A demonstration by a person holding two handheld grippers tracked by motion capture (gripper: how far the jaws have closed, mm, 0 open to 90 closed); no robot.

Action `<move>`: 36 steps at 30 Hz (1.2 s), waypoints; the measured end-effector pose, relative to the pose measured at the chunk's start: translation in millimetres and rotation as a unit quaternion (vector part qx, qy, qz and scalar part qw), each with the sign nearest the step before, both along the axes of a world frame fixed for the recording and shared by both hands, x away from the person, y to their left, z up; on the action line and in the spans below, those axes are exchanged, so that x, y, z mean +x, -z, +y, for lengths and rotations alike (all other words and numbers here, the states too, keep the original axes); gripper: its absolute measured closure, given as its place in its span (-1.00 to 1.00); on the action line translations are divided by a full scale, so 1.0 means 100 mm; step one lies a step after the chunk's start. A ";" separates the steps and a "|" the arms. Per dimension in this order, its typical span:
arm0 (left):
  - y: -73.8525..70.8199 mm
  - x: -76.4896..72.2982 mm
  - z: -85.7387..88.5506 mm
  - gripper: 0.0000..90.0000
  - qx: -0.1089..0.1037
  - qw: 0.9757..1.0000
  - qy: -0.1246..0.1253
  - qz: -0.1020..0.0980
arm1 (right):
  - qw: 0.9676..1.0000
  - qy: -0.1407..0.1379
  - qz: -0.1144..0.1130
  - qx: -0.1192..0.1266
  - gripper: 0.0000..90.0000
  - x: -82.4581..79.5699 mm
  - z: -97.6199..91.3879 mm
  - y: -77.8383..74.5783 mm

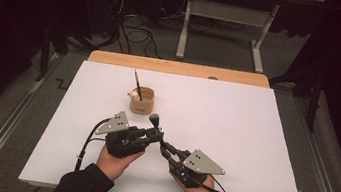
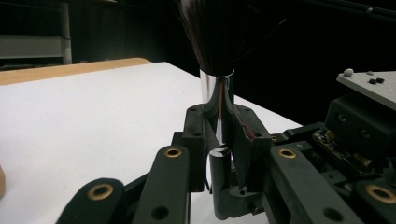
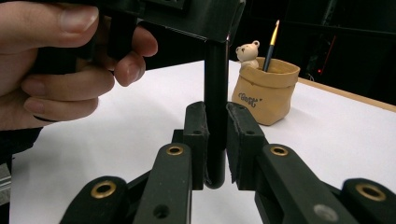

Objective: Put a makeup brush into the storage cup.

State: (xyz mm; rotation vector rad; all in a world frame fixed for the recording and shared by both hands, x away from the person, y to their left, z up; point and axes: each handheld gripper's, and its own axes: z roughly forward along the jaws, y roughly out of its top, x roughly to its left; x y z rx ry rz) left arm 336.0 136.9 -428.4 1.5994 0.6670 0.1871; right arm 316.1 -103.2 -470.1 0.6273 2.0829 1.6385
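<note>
High view: a makeup brush (image 1: 154, 122) is held upright between both hands near the middle of the white tabletop (image 1: 253, 138). The left tongs (image 1: 157, 135) are closed on the brush's shiny metal ferrule (image 2: 218, 107), seen in the left gripper view with dark bristles (image 2: 208, 32) above. The right tongs (image 1: 165, 148) are closed on the black handle (image 3: 215, 112), whose rounded end is seen low between the pads in the right gripper view. A tan holder (image 1: 142, 100) with a small bear figure (image 3: 247, 52) and a pencil (image 1: 137, 85) is set just beyond the brush, slightly left.
</note>
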 end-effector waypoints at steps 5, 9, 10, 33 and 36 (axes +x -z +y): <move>0.00 -0.01 -0.01 0.73 0.001 1.000 0.004 -0.003 | 1.000 0.002 -0.001 -0.005 0.78 0.00 0.00 0.00; 0.00 -0.01 -0.01 0.74 0.003 1.000 0.006 -0.005 | 1.000 0.003 0.001 -0.003 0.77 0.00 0.00 0.00; 0.00 -0.01 -0.01 0.74 0.003 1.000 0.007 -0.005 | 1.000 0.003 0.001 -0.003 0.77 0.00 0.00 0.00; 0.00 -0.02 0.00 0.74 0.011 1.000 0.001 -0.015 | 1.000 0.000 0.022 -0.001 0.37 0.03 0.00 0.00; 0.00 -0.01 0.02 0.74 0.017 1.000 -0.005 -0.016 | 1.000 -0.002 0.025 -0.003 0.27 0.04 0.00 -0.01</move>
